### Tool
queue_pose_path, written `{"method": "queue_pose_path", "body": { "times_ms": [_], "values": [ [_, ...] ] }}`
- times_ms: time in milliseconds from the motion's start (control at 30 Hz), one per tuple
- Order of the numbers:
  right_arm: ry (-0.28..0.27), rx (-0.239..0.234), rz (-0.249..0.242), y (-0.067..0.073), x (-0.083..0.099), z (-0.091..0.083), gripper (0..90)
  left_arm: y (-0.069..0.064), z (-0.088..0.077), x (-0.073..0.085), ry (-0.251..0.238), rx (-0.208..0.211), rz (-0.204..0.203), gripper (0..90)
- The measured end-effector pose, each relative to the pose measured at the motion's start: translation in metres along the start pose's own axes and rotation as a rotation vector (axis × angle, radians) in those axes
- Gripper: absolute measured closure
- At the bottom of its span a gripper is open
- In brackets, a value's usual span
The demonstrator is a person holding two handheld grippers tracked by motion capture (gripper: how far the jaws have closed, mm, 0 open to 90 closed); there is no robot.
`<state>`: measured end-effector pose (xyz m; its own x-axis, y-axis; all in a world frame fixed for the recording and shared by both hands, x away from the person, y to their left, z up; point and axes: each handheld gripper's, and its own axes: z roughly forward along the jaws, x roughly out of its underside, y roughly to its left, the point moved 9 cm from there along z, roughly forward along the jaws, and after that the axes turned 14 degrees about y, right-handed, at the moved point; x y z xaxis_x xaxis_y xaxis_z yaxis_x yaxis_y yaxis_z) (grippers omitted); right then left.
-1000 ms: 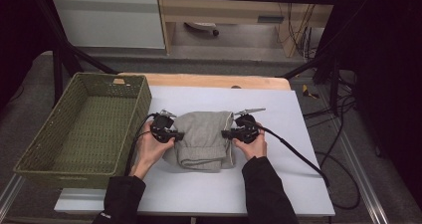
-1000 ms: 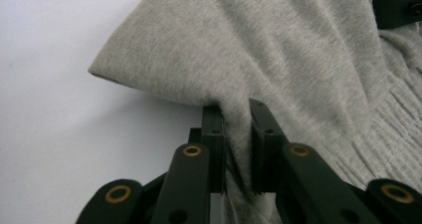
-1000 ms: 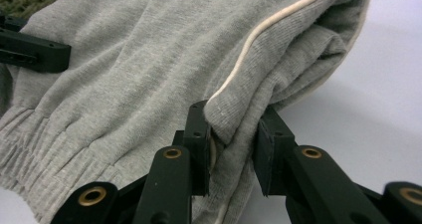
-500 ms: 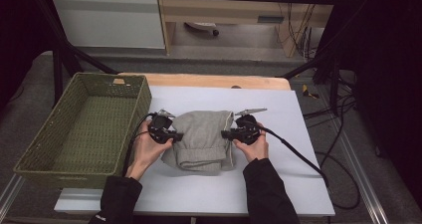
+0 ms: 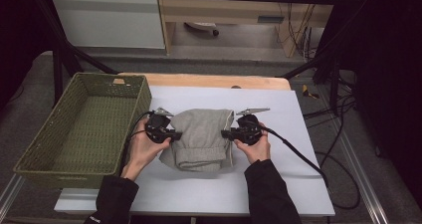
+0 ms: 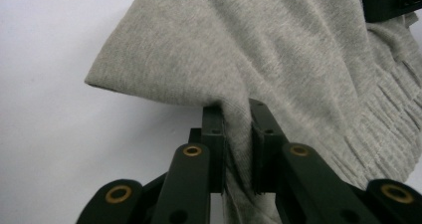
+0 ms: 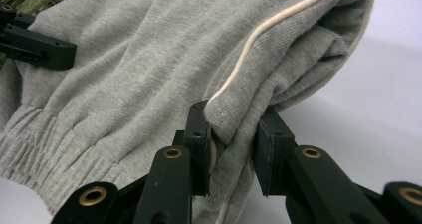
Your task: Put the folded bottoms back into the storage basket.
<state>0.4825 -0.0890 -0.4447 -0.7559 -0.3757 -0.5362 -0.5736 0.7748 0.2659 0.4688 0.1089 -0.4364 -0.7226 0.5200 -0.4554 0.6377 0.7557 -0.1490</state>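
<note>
A folded grey knitted garment with a ribbed hem lies mid-desk on the white desk, right of a green woven basket. The left hand-held gripper is clamped on its left edge, the right hand-held gripper on its right, cream-piped edge.

A white table carries a green wicker basket and a folded grey garment.

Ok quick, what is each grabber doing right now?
Left gripper: shut on the grey clothes, pinching a fold at one side.
Right gripper: shut on the grey clothes, gripping the folded edge at the other side.
</note>
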Motion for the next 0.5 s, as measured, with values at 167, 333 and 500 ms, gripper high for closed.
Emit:
{"method": "queue_pose_path", "body": {
  "times_ms": [167,333,500],
  "values": [
    [-0.012,-0.004,-0.002,0.005,-0.001,-0.005,71.7,-0.001,-0.006,0.001,-0.006,-0.004,0.006,80.0],
    [-0.018,-0.013,-0.004,0.011,-0.001,-0.008,71.7,-0.001,-0.011,0.003,-0.006,0.000,0.010,80.0],
    [-0.027,-0.030,-0.005,0.014,-0.002,-0.012,71.7,-0.002,-0.017,0.004,-0.008,0.005,0.015,80.0]
  ]
}}
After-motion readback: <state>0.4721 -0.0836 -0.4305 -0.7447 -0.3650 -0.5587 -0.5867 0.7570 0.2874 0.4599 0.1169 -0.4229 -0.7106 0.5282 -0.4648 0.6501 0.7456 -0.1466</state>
